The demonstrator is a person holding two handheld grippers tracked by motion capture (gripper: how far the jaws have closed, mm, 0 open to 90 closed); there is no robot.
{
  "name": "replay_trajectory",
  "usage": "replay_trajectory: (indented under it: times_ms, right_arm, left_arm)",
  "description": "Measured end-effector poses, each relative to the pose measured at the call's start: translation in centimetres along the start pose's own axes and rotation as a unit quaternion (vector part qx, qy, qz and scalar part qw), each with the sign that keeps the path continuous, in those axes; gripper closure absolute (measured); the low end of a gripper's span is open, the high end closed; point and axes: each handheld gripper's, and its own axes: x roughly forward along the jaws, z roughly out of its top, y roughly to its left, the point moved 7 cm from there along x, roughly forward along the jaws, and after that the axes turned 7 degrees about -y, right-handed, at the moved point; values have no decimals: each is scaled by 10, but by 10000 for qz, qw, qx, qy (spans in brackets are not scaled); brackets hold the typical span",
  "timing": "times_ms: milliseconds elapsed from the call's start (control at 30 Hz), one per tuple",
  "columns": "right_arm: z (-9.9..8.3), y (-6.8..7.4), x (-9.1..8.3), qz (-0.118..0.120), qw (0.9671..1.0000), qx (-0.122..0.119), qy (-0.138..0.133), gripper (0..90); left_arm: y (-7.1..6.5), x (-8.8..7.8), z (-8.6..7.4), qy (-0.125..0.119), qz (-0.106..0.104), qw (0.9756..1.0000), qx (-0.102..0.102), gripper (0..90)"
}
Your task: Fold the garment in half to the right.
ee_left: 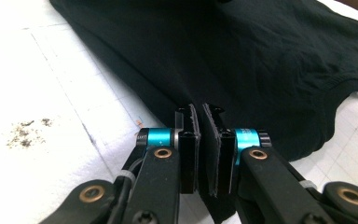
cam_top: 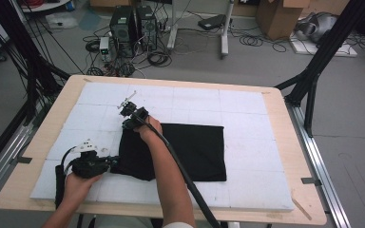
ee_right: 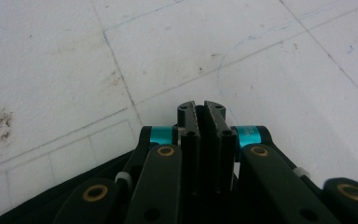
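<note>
A black cloth (cam_top: 190,147) lies folded flat on the white foam mat (cam_top: 247,104), left of the middle. My left gripper (cam_top: 115,161) is at the cloth's near left corner, and in the left gripper view its jaws (ee_left: 200,116) stand shut with a fold of the black cloth (ee_left: 242,56) pinched between the pads. My right gripper (cam_top: 127,124) reaches over the cloth to its far left corner. In the right gripper view the right gripper (ee_right: 200,109) is shut, with the cloth's edge (ee_right: 51,205) running under and between the jaws, white mat beyond.
The mat covers a wooden tabletop (cam_top: 292,142) with a bare rim all round. Past the far edge the floor holds computer towers (cam_top: 133,26), tangled cables and cardboard boxes (cam_top: 278,16). Black frame struts (cam_top: 313,71) stand at both sides.
</note>
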Motion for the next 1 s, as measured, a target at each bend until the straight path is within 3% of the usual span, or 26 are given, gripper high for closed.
replay_trajectory:
  times_ms: [133,267,433,567,767,1000]
  right_arm:
    - [2,1,-1,-44,9999,-138,-20,868]
    - [9,2,-8,-48,9997,-63,-237,869]
    - [22,2,-25,43,9974,60,-715,869]
    - [35,4,-42,37,9930,49,-1178,869]
    - [29,2,-70,-15,9888,38,-1493,869]
    - [3,-23,-112,-314,9831,351,-1767,869]
  left_arm:
    - [0,-2,2,-70,3,10000,-9,845]
    - [-1,-7,7,-244,-23,9997,-15,847]
    - [-6,-18,21,-621,-78,9980,-44,849]
    - [-8,-29,31,-862,-252,9958,-178,849]
    - [-31,-23,47,-916,-618,9939,-54,849]
    - [-62,4,70,-787,-929,9924,170,849]
